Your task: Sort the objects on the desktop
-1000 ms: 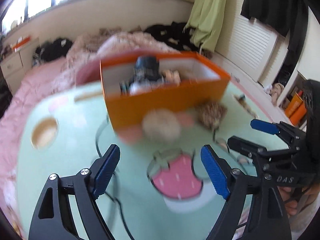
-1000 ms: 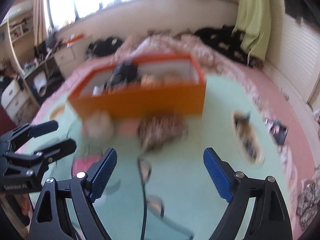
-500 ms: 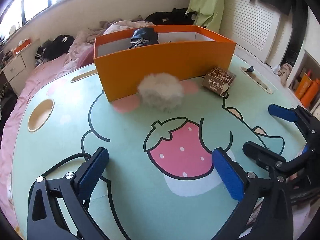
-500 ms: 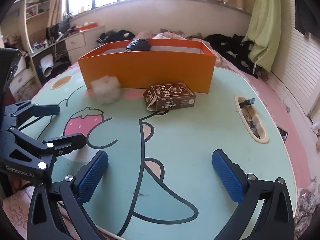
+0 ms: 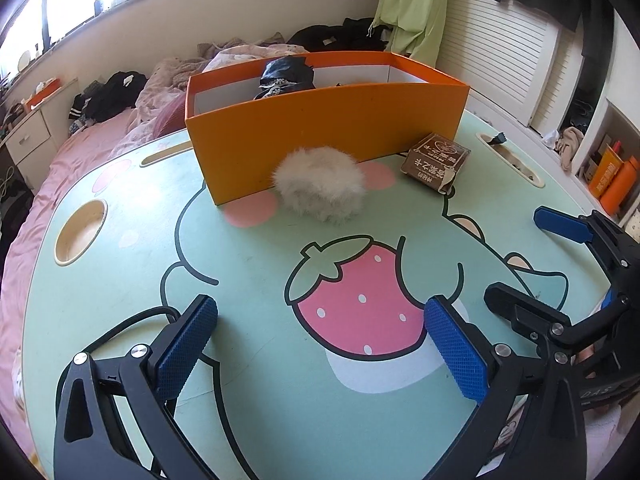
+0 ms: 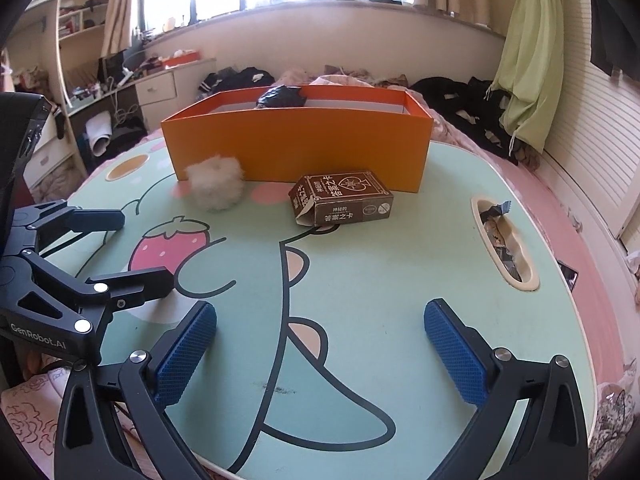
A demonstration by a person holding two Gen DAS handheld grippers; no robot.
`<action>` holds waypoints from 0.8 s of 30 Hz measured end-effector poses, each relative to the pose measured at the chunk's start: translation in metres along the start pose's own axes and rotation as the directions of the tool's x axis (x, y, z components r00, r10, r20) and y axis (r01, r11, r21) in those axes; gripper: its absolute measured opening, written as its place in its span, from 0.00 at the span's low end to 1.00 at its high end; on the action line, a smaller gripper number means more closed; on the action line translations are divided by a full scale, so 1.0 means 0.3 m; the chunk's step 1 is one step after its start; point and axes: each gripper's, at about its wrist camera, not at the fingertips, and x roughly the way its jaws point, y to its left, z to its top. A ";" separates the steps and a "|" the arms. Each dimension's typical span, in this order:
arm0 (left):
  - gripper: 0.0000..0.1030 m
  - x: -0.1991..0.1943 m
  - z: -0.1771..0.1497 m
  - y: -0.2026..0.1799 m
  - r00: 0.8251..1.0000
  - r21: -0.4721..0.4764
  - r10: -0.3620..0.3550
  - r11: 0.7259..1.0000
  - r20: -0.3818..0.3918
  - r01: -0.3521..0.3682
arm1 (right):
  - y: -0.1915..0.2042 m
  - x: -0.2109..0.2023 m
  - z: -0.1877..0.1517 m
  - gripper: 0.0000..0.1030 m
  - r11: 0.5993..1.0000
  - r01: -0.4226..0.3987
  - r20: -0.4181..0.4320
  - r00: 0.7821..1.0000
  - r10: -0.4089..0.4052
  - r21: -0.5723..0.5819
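Note:
An orange box (image 5: 328, 132) (image 6: 300, 148) stands at the far side of the green cartoon table (image 5: 280, 400) (image 6: 380, 280), with a black item (image 5: 286, 74) (image 6: 280, 96) inside. A white fluffy ball (image 5: 320, 184) (image 6: 216, 182) lies against its front wall. A brown card box (image 5: 436, 160) (image 6: 344, 200) lies to the right of the ball. My left gripper (image 5: 320, 352) is open and empty over the strawberry print (image 5: 360, 300). My right gripper (image 6: 320, 352) is open and empty near the table's front edge, and shows at the left view's right edge (image 5: 560, 264). The left gripper shows at the right view's left edge (image 6: 120, 248).
A round cup hole (image 5: 80, 232) is at the table's left, and a long slot (image 6: 504, 244) with small wrappers at its right. A pink bed with clothes (image 5: 120, 128) lies behind the table. Orange bottles (image 5: 612, 176) stand on a shelf at right.
Both grippers have pulled back and lowered from near the orange box toward the table's front edge. The blur has gone. Both stayed open and empty.

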 end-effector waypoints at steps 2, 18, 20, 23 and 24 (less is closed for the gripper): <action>1.00 -0.001 0.001 -0.001 1.000 0.000 -0.001 1.000 0.000 0.001 | 0.000 0.000 0.000 1.00 1.000 0.000 0.000 1.000 0.000 0.000; 1.00 0.000 0.001 0.000 1.000 0.000 0.000 1.000 0.000 0.000 | 0.000 0.000 -0.002 1.00 1.000 0.000 0.000 1.000 0.000 0.001; 1.00 0.000 0.001 0.000 1.000 0.000 0.000 1.000 0.000 0.000 | 0.001 0.000 -0.001 1.00 1.000 0.000 0.001 1.000 0.000 0.002; 1.00 0.000 0.000 -0.001 1.000 0.000 0.001 1.000 -0.001 -0.001 | -0.003 -0.002 0.002 1.00 1.000 0.004 0.000 1.000 -0.004 0.007; 1.00 0.000 0.000 -0.001 1.000 0.000 0.000 1.000 -0.001 0.000 | -0.005 -0.003 0.004 1.00 1.000 0.006 0.000 1.000 -0.006 0.010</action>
